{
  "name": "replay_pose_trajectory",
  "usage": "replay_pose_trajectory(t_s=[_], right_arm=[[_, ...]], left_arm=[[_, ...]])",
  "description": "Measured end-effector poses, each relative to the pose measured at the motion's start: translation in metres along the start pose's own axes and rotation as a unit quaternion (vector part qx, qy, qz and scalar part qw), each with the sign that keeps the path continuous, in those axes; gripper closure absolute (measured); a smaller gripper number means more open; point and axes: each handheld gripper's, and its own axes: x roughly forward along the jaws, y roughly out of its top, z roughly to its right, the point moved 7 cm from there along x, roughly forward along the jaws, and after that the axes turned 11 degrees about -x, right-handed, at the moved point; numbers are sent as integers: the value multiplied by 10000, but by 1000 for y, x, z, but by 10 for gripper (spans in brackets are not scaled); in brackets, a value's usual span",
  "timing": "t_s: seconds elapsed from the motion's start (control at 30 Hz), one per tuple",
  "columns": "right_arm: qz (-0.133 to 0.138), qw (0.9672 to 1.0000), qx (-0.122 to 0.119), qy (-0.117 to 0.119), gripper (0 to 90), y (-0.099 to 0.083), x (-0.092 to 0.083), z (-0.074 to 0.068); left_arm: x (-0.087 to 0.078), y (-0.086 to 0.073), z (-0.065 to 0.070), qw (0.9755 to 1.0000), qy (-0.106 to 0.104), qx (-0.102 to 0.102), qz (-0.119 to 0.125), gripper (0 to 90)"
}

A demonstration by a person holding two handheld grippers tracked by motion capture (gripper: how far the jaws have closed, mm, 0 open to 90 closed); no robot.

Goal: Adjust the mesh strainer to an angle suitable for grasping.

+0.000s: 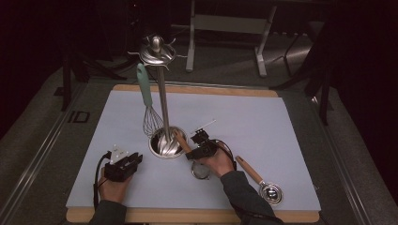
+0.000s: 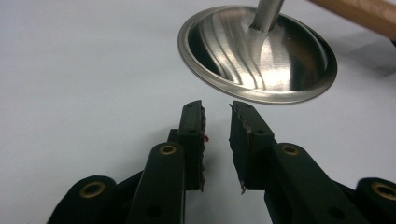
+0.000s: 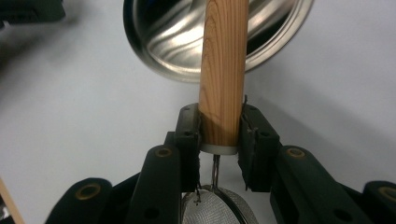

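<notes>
Right gripper (image 1: 199,140) at 5 o'clock of the stand base (image 1: 165,143), fingers (image 3: 189,133) clenched on the wooden handle (image 3: 223,70) of a small mesh strainer (image 3: 215,207), both pads pressing the sides of the wood near its lower end. Handle pointing toward 11 o'clock in the high view, its far end lying over the rim of the base; in the right gripper view running straight up toward 12 o'clock across the shiny dish. Strainer mesh low between the gripper links in that view, joined to the handle by a thin wire stem; in the high view just below the right hand (image 1: 217,161), close over the worktop (image 1: 263,122).

Left gripper (image 1: 123,165) at 8 o'clock of the base, resting low on the pale blue mat, held by the left hand (image 1: 112,187). Fingers (image 2: 194,140) released, a narrow gap between the pads with nothing in it, aimed at the base at 1 o'clock in the left gripper view.

Steel pole (image 1: 162,101) rising from the base to a hook crown at 12 o'clock. Whisk (image 1: 149,105) with a pale green handle hanging from the crown, wires down beside the pole. Second utensil (image 1: 260,180) with a wooden handle and a round metal bowl lying on the mat at 4 o'clock of the right hand, well apart from the stand
</notes>
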Motion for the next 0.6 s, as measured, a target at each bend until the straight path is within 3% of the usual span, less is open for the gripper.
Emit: replay_pose_trajectory(t_s=[0.33, 0.5, 0.6], right_arm=[[440, 9989, -133, -23, 714, 6, -17, 4], [511, 9985, -139, -107, 714, 7, -28, 8], [570, 9982, -143, -142, 714, 7, -34, 9]], left_arm=[[0, 0, 0, 10000, 16, -8, 23, 741], [0, 1, -2, 10000, 23, -28, 16, 731], [-1, 1, -4, 9999, 137, 86, -4, 713]])
